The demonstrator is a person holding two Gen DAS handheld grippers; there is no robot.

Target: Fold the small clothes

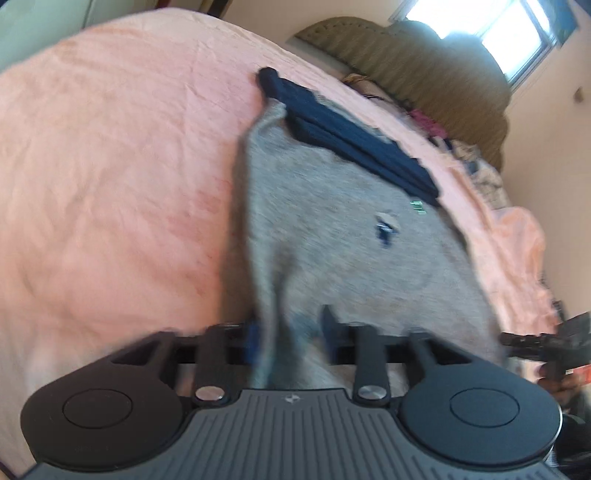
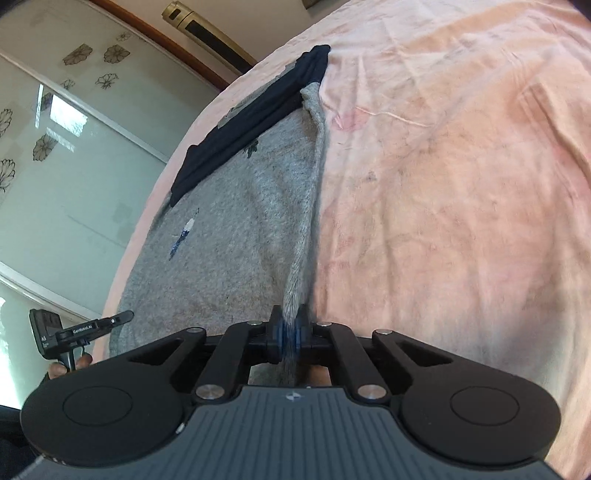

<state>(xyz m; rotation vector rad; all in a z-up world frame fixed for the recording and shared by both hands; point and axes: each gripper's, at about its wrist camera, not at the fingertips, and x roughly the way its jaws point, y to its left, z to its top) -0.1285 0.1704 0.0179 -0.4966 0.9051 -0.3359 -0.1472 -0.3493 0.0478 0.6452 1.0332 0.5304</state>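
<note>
The garment is heather grey knit with a dark navy band along its far edge and a small navy-and-white motif on the grey. The bed sheet is pale peach-pink with faint reddish blotches. Each tool, left and right, is black with blue pads. The headboard is olive green. The wardrobe door is pale green with brown flower prints.

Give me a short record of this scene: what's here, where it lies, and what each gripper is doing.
Surface: pink bedsheet
Garment: grey knit piece lying on the sheet
Trim: dark band at its far end
Right gripper: shut on the garment's near edge
Left gripper: jaws apart, grey cloth between them, not pressed
Background: window, headboard
</note>
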